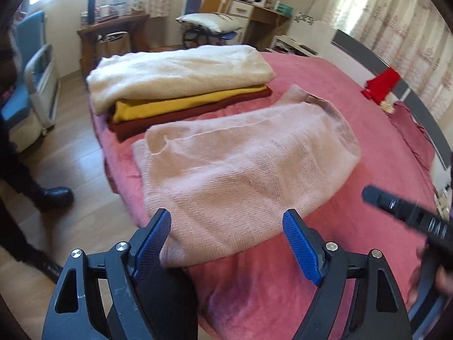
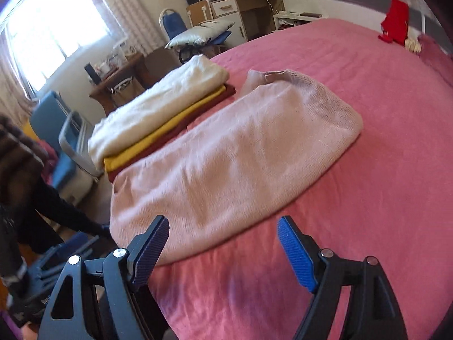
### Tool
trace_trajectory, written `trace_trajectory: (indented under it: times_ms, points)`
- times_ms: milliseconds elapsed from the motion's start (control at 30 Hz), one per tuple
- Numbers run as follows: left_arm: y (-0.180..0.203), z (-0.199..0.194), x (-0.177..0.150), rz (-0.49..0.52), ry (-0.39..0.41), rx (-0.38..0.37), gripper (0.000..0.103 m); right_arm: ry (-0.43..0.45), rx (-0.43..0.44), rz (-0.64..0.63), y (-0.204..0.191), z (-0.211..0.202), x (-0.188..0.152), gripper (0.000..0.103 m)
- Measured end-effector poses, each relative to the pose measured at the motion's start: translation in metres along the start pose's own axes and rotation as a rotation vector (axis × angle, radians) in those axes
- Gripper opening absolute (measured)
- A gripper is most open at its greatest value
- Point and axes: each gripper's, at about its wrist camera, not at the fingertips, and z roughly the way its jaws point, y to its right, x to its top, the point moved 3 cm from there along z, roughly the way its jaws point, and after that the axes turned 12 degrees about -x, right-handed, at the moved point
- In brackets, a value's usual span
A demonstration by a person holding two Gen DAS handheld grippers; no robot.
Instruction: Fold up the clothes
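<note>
A folded pale pink knit sweater (image 1: 243, 167) (image 2: 226, 158) lies on the pink bedspread (image 1: 354, 104) (image 2: 368, 99). Beyond it sits a stack of folded clothes: a cream sweater (image 1: 175, 70) (image 2: 158, 99) on top, a yellow garment (image 1: 181, 104) (image 2: 158, 136) under it, and a dark red one (image 1: 175, 119) at the bottom. My left gripper (image 1: 226, 229) hangs open just above the pink sweater's near edge, nothing between its blue pads. My right gripper (image 2: 223, 235) is open too, over the sweater's near corner and the bedspread. A blurred black part of the right gripper (image 1: 407, 215) shows in the left wrist view.
A red cloth (image 1: 380, 83) (image 2: 395, 21) hangs on the grey headboard (image 1: 368, 56). A person's dark shoe (image 1: 53, 195) stands on the wooden floor left of the bed. A blue chair with a pillow (image 1: 209, 21), desks and a white rolling unit (image 1: 42, 85) stand beyond.
</note>
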Motion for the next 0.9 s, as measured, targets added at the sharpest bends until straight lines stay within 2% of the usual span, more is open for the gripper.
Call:
trace_trajectory:
  times_ms: [200,400,567,900]
  points:
    - [0.005,-0.009,0.004,-0.027,-0.001,0.088,0.082,0.043,-0.042,-0.115,-0.029,-0.012,0.0,0.081]
    - [0.013,-0.013,0.003,-0.04,0.012,0.108,0.082,0.039,-0.103,-0.269,-0.047,-0.019,-0.003,0.081]
    - [0.017,-0.011,0.001,-0.045,-0.002,0.142,0.082,0.046,-0.118,-0.265,-0.046,-0.021,0.0,0.081]
    - [0.02,-0.006,0.0,-0.058,0.003,0.148,0.082,0.045,-0.158,-0.328,-0.049,-0.011,0.003,0.081]
